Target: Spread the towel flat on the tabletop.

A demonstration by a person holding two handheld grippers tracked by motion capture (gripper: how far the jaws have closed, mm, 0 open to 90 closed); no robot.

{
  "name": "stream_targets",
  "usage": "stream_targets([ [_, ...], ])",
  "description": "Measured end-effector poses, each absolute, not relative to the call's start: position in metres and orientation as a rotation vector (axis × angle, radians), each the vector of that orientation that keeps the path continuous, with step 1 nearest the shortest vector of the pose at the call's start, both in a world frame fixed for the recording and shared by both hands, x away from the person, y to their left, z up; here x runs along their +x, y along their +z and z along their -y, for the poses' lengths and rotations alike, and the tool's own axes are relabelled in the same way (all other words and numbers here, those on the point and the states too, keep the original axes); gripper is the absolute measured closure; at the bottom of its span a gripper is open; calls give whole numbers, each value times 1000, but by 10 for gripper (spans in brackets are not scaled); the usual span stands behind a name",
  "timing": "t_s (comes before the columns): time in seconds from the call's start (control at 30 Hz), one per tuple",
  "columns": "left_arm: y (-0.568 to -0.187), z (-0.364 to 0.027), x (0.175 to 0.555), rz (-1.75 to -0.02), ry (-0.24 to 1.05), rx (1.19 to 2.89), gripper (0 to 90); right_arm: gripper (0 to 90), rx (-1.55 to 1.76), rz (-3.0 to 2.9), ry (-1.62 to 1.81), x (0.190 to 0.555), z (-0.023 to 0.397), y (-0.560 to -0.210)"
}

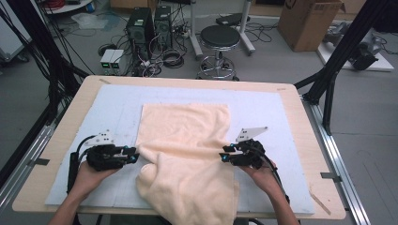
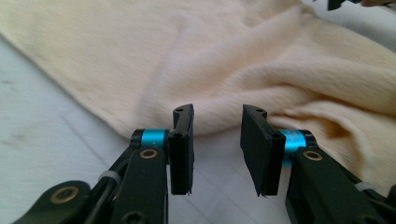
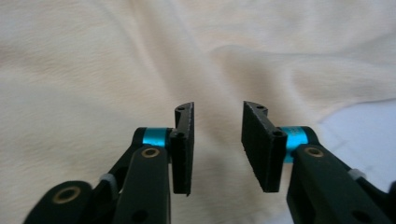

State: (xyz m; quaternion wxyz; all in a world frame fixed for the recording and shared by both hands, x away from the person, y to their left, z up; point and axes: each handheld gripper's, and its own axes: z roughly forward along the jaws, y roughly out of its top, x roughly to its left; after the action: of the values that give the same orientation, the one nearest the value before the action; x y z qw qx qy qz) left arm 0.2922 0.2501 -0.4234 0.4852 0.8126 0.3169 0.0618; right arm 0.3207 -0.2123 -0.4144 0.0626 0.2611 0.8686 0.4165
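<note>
While the person stands at the near edge of the desk (image 1: 300, 117), a cream towel (image 1: 187, 145) lies across the pale blue mat (image 1: 117, 108) that covers most of the wooden top. The far part of the towel is spread flat, and the near part is rumpled, with a fold bulging towards the front edge and a flap hanging just over it.

The left claw (image 1: 135, 154) sits at the towel's left edge, pointing inward across the desk. In the left gripper view its jaws stand spread, with nothing between them, and the towel's hem (image 2: 154, 126) lies just beyond the tips on the mat.

The right claw (image 1: 224, 157) is at the towel's right edge, pointing inward towards the other one. In the right gripper view its jaws are likewise spread and hold nothing, hanging over the soft cloth (image 3: 93, 70), with a corner of the mat (image 3: 359, 126) showing to one side.

Both hands grip the black bodies of the tools from behind, and cables trail back along the forearms.
</note>
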Motion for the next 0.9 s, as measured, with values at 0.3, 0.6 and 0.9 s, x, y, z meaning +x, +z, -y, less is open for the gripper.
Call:
stream_targets([
  [0.3, -429, -227, 276, -652, 24, 2003, 591, 574, 667, -2765, 1204, 299, 188, -434],
  [0.6, -439, -197, 286, -630, -36, 2083, 662, 666, 644, -2752, 1158, 299, 184, -439],
  [0.9, -430, -208, 276, -601, -45, 2016, 887, 870, 674, -2773, 1197, 303, 191, -437],
])
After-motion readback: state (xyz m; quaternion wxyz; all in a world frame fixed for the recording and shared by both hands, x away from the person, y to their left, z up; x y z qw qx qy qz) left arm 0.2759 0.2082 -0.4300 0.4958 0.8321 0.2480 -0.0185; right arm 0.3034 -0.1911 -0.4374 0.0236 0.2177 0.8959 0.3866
